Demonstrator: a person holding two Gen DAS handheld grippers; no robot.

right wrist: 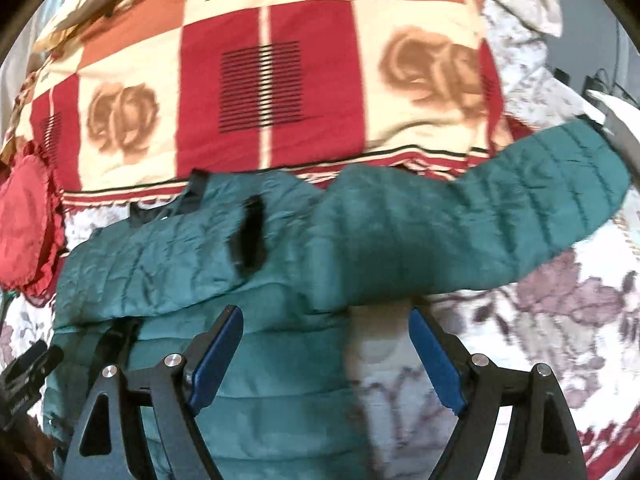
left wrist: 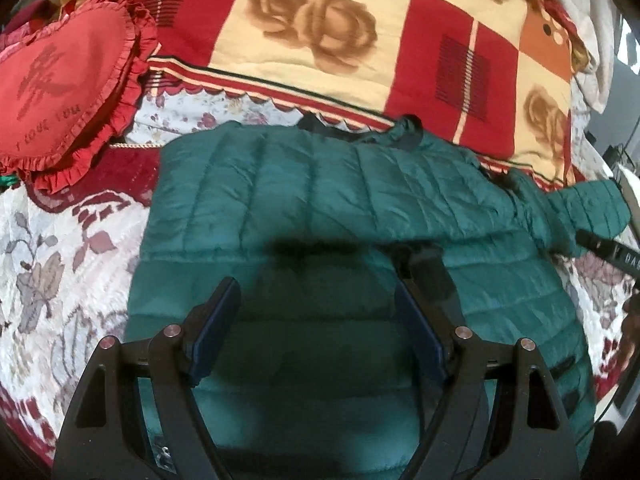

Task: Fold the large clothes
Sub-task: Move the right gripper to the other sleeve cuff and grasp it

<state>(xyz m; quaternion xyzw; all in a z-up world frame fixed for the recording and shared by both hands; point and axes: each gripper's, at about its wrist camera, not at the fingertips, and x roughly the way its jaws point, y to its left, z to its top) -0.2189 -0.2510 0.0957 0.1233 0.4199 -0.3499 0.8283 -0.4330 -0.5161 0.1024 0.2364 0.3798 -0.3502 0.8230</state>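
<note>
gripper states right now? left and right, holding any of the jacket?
Left hand-held gripper: open, empty, above the green jacket.
Right hand-held gripper: open, empty, over the jacket's edge.

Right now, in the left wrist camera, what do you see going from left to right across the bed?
Red heart pillow → green puffer jacket → the jacket's sleeve sticking out → tip of the other gripper at the right edge.
</note>
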